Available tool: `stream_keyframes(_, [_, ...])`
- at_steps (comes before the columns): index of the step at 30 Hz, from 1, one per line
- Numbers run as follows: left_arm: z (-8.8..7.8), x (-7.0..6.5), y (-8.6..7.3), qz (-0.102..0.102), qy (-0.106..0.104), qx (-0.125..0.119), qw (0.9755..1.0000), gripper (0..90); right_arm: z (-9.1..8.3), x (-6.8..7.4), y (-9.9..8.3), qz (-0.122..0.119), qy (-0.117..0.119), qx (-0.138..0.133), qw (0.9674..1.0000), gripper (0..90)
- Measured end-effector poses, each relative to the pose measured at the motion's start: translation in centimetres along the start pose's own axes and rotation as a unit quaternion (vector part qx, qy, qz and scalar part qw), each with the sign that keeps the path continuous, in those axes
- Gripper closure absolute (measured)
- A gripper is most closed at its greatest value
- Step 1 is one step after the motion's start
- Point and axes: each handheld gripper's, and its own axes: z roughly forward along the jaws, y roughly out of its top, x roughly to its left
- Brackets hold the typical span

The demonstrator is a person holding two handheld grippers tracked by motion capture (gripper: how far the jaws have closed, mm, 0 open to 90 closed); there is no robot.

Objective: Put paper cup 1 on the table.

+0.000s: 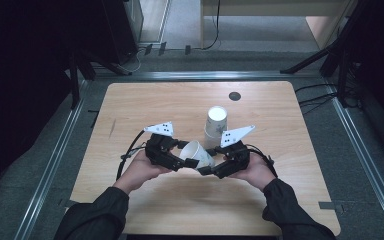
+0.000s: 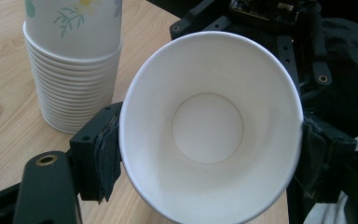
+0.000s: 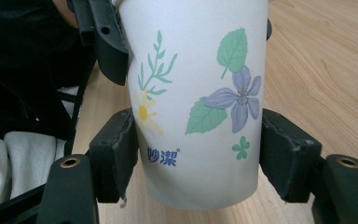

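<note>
The paper cup point(image 2: 209, 126), held above the wooden surface point(image 1: 145, 102) near the cup stack point(image 1: 215, 122), is clamped at its rim by the left gripper point(image 2: 209, 154) and lower down by the right gripper point(image 3: 198, 158) (thin, light, easily crushed: squeeze gently).

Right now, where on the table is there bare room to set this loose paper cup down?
Bare wood lies along the table's far left, between the far edge and the left tongs, and across the near edge in front of the hands. The right side past the right tongs is free too. It is crowded mid-table, where the paper cup hangs just before the cup stack.
</note>
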Motion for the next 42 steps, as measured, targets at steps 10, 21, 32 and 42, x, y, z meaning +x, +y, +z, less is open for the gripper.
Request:
stream_keyframes(10, [0.0,0.0,0.0,0.004,0.001,0.003,1.0,22.0,0.1,0.0,0.0,0.002,0.0,0.005,1.0,32.5])
stream_keyframes(21, [-0.1,-0.1,0.0,0.007,0.002,0.001,1.0,22.5,0.1,0.1,0.0,0.001,0.001,0.005,1.0,32.0])
stream_keyframes(32, [-0.5,0.0,0.1,0.008,0.002,-0.008,0.9999,22.7,0.1,-0.1,-0.1,0.015,0.006,0.002,0.9999,25.8])
stream_keyframes(42, [-1.8,0.3,0.1,0.003,0.011,-0.017,0.9998,22.7,-0.2,-0.3,-0.4,0.018,-0.011,0.02,0.9996,24.8])
